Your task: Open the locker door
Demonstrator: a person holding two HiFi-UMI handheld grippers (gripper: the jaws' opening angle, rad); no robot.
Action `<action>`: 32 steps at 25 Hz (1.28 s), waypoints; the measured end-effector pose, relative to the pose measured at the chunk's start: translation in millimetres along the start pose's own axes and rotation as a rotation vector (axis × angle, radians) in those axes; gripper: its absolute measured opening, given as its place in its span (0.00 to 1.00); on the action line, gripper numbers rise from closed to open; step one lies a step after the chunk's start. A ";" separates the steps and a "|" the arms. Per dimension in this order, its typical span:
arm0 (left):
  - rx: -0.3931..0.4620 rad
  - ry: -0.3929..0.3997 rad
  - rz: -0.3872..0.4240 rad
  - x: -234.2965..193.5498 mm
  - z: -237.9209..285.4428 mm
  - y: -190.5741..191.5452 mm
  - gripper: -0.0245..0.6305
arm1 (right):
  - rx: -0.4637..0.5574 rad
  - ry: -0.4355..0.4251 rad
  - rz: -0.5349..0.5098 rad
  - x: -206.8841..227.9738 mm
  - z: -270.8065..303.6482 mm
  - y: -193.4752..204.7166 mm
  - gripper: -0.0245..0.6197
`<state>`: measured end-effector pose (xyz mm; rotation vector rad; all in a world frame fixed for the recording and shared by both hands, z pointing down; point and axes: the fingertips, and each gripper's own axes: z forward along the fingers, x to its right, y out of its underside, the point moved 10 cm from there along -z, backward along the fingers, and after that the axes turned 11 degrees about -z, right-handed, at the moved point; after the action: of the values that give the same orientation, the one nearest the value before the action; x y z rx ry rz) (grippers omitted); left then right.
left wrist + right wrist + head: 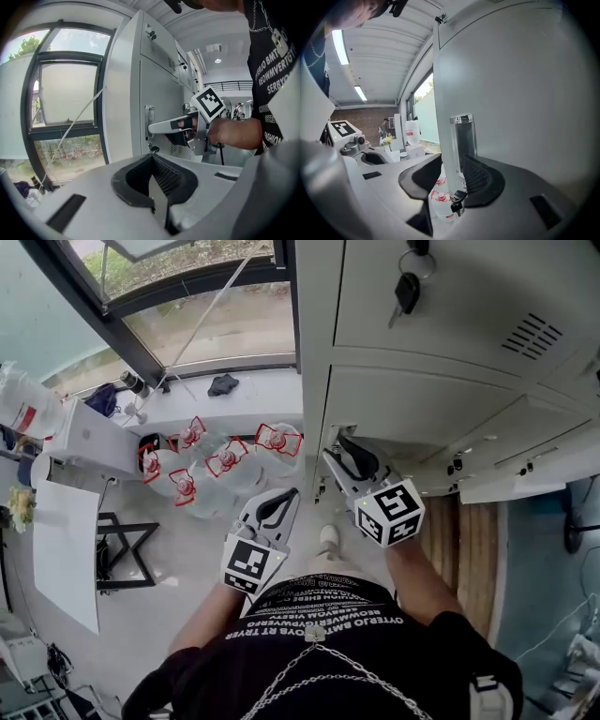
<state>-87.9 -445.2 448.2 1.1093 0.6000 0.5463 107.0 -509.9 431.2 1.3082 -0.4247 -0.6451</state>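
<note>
Grey steel lockers (450, 324): bank of doors directly ahead of both tongs; the right tongs work at its window-side end.

Window (65, 98): beyond the locker's side wall, on the left tongs' outer side.

Locker door (525, 117): fills the field just ahead of the right tongs, to their right. Seen from the left tongs, the door (159, 93) appears to lie flush with the cabinet front. Judgement: no swing is visible, so the pull and the whole opening remain to be done. At most the approach is complete.

Water bottles (225, 460): red-capped cluster on the floor, ahead of the left tongs and below the right ones.

Right tongs (450, 168): jaws apart, gripping nothing. A vertical locker edge stands between them with daylight showing beside the left jaw. Only this view shows that gap. The head view shows merely the right tongs (342, 454) nosed against the cabinet.

Left tongs (151, 158): jaws closed together, empty, held back and aside from the door, well apart from it. The head view confirms the left tongs (284, 498) are lower and clear of the lockers.

Pull plate (464, 136): metal strip just ahead of the right jaw. The left gripper view alone shows the right tongs (152, 127) side-on, tips at the plate (149, 121).

Key (457, 206): hangs just below the right jaws. Whether it has been turned cannot be told.
</note>
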 end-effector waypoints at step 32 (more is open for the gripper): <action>0.028 0.035 0.010 38.2 -155.2 56.1 0.04 | -0.119 0.296 -0.013 -87.8 -77.3 5.0 0.20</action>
<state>-172.9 -298.7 444.0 1.1315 0.6347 0.5681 90.1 -394.3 424.8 1.2690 -0.1347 -0.4700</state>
